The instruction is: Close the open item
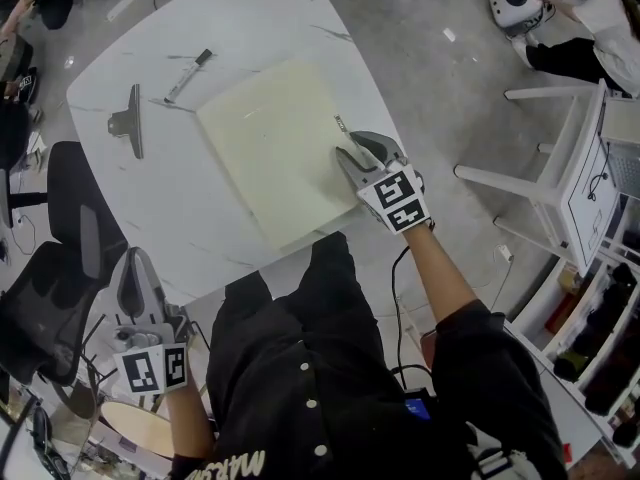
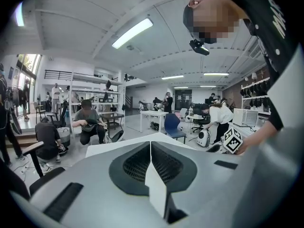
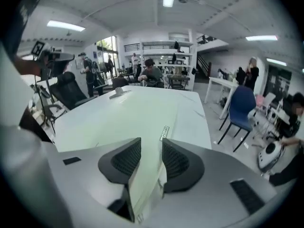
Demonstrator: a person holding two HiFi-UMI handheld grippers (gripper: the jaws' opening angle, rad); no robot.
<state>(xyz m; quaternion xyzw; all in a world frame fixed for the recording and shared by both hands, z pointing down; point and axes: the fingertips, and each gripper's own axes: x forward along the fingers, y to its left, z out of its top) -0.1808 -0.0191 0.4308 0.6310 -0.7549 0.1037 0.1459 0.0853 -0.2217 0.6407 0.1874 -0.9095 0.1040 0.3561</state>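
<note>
- Right gripper, mine, sits at the right-hand edge of the pale cream, flat square folder. Its jaws stand apart. The thin cover edge runs between them, but the pads do not press on it, so the tool is released, not grasping.
- Folder: it lies near the middle of the white marble-patterned table, and its cover looks flat on the body. I judge the closing all but done. The gripper is at the free edge because that is where a cover is lowered.
- Left gripper hangs off the table beside my left leg, jaws clenched on nothing. I judge it is held clear because one tool suffices.
- Black-and-silver marker pen and grey metal clip lie at the table's far left, apart from the folder and out of the cover's way.
</note>
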